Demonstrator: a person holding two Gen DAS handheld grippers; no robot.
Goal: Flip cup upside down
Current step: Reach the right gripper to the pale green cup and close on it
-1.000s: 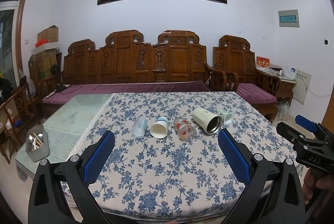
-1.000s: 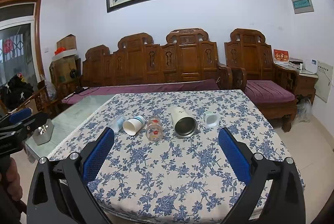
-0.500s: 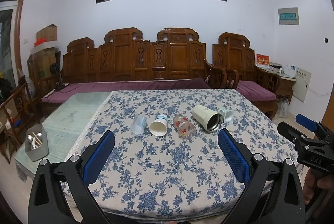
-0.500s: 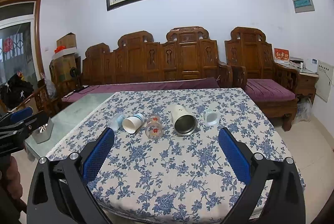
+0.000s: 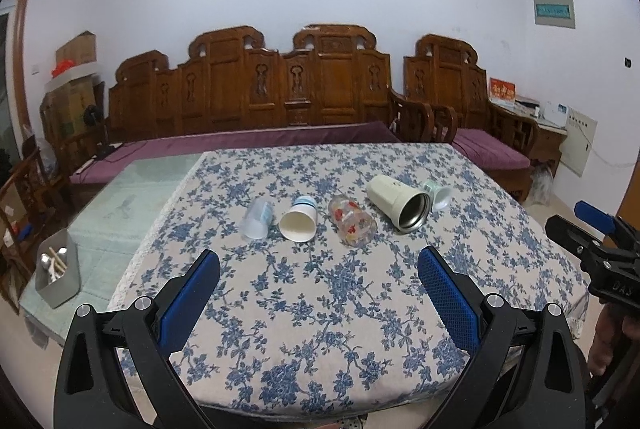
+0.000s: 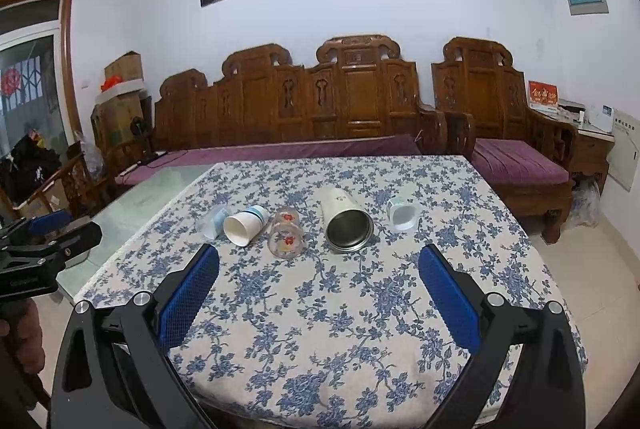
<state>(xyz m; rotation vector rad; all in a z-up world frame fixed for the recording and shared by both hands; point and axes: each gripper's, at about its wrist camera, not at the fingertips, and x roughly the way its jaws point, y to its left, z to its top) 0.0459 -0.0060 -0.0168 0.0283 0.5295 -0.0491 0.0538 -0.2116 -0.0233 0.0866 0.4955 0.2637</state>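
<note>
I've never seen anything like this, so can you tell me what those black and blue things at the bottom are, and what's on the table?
They are two claws, each held by a person, with a camera on each looking forward. One picture is from the left claw, the other from the right claw. Both are open and hold nothing. On the flowered tablecloth five cups lie on their sides in a row: a clear plastic cup, a white paper cup, a glass with red flowers, a cream metal tumbler and a small pale green cup. None is flipped yet.
</note>
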